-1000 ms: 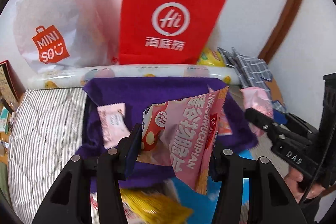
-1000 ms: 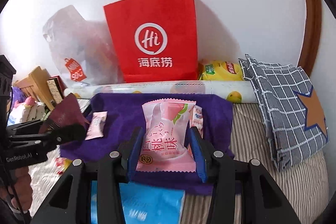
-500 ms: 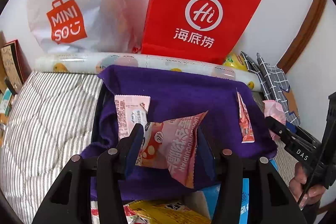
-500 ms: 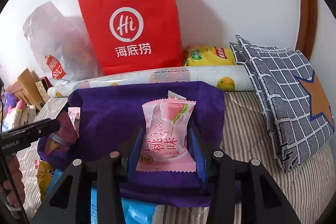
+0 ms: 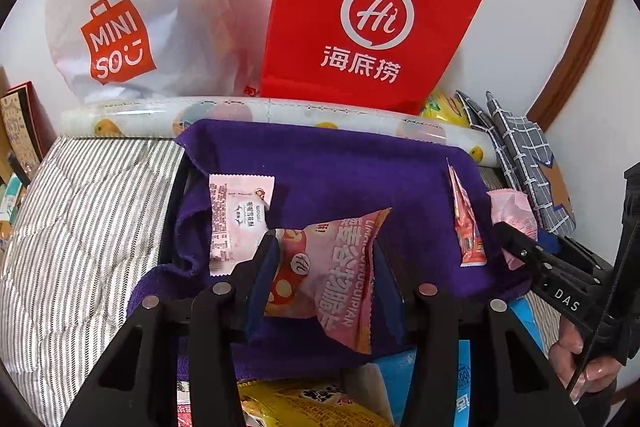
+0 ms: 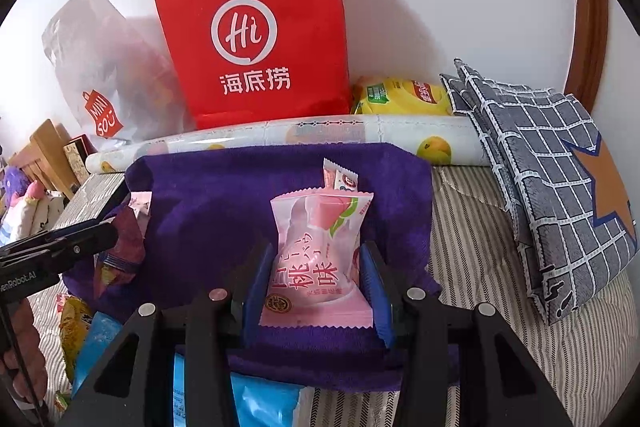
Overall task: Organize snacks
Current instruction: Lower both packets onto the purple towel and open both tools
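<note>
Left gripper (image 5: 324, 267) is clamped on a pink crisps packet (image 5: 332, 279), held over the near part of the purple cloth (image 5: 340, 171). Right gripper (image 6: 316, 283) is clamped on a pink peach sweet (image 6: 320, 259), likewise above the cloth. Already lying on the cloth: a pale pink packet (image 5: 236, 219) ahead-left of the left gripper and a slim sachet (image 5: 466, 227) ahead-right. Judged partly done: both held items await placing, and more snacks (image 5: 304, 403) lie below the near edge.

A towel (image 6: 224, 195) lies on the bed (image 6: 480, 267); behind it a roll (image 6: 320, 133), then a paper bag (image 6: 256, 39), plastic bag (image 6: 104, 67) left, cushion (image 6: 560, 187) right.
</note>
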Tool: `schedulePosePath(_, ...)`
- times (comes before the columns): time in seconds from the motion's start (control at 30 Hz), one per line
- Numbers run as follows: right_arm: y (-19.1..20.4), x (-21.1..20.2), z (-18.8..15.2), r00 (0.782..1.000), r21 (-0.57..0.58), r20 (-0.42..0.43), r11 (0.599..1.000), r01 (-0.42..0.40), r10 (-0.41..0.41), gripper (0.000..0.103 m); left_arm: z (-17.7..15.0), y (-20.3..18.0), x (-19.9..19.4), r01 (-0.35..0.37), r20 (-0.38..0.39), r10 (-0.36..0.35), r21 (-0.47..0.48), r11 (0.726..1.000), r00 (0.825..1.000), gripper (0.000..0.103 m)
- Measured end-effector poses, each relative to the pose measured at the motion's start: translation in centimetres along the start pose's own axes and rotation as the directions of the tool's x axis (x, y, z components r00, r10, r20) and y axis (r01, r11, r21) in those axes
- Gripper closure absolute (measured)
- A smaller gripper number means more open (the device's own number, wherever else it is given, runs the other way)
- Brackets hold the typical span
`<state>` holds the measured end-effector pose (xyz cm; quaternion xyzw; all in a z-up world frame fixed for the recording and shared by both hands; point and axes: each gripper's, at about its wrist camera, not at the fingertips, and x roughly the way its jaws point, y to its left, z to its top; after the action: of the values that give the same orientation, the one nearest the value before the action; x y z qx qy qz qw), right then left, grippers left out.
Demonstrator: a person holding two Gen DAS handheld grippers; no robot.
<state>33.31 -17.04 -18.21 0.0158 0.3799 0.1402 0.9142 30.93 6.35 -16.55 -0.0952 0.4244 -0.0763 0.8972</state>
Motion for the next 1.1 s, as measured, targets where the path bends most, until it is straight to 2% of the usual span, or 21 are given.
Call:
schedulePosePath(0.3,-0.6,0.9,-0.1,0.999,0.024,-0.041,1.0,0.008,-0.007,0.06,-0.1,0.7,1.0,0.048,-0.026,-0.049,-0.055,0.997,0.998,0.048)
schedulePosePath(0.47,-0.6,1.0,-0.1,0.999,0.022,-0.044,1.0,0.012,-0.011,0.06,0.1,0.8,0.7,0.054,-0.024,-0.056,-0.073,0.996,0.998,0.034)
schedulePosePath(1.1,-0.5,1.1,-0.2,0.999,0.02,-0.043,1.0,0.02,-0.02,0.06,-0.1,0.5,1.0,0.043,-0.049,-0.047,-0.076,0.996,0.998,0.031)
